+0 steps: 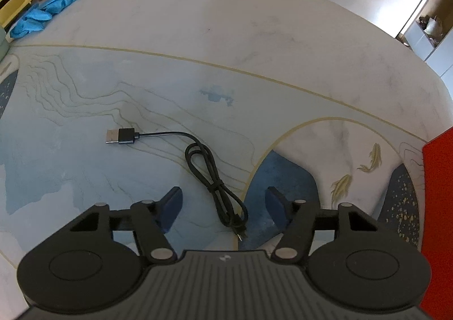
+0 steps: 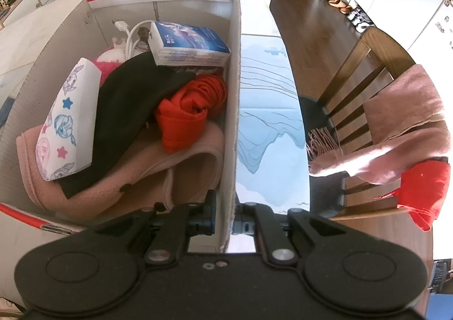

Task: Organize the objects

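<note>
- Hovering over the pale blue-and-white painted table (image 1: 254,36), the left gripper (image 1: 223,206) has its dark blue pads (image 1: 172,206) standing apart — nothing pressed between them.
- Thin black USB cable (image 1: 198,161) lies loose on the table: its small plug end sits between the open jaws, touching neither pad, while the flat plug lies further toward the table's middle.
- Crumpled blue gloves (image 1: 48,8) rest near the table's far left edge.
- Right gripper (image 2: 225,218) is clamped on the right-hand wall of the white corrugated box with red trim (image 2: 233,93) — one finger inside, one outside.
- Box contents: blue-and-white carton (image 2: 189,42), black cloth (image 2: 127,110), red cloth (image 2: 189,110), pink fabric (image 2: 184,172), white printed packet (image 2: 65,121).
</note>
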Motion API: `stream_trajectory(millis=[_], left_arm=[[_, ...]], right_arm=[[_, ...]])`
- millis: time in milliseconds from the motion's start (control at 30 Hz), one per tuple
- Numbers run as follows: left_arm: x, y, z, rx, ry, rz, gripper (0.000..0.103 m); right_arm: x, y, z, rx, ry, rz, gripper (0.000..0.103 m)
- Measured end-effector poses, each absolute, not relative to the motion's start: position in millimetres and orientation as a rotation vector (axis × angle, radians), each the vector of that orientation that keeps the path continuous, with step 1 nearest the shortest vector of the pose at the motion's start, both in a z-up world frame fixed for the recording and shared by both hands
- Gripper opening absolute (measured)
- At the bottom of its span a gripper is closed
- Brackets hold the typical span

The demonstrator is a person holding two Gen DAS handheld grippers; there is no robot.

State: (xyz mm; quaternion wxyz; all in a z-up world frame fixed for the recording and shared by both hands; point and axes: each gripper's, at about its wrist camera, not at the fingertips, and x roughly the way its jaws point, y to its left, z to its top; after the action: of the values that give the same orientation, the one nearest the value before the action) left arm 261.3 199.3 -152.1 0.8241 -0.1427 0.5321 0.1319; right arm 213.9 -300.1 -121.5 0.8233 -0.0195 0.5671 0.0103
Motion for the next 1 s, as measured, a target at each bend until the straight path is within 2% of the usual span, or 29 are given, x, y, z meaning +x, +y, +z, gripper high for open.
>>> stream_trajectory(millis=[33, 233, 433, 1000], left_arm=[[261.4, 199.6, -151.7, -0.302, 1.129, 0.280, 0.051], [261.2, 197.4, -152.7, -0.277, 1.130, 0.256, 0.025], [254.3, 193.0, -147.3, -0.235, 1.102, 0.225, 0.010], [219.5, 170.2, -111.7, -0.212, 1.018, 0.095, 0.007]], right_arm=[[213.8, -300.3, -121.7, -0.040, 1.206, 0.022, 0.008], [213.3, -300.0, -122.2, -0.045, 1.203, 0.024, 0.008], [212.3, -300.4, -123.0, -0.050, 1.200, 0.030, 0.008], [212.1, -300.8, -123.8, -0.069, 1.195, 0.057, 0.008]])
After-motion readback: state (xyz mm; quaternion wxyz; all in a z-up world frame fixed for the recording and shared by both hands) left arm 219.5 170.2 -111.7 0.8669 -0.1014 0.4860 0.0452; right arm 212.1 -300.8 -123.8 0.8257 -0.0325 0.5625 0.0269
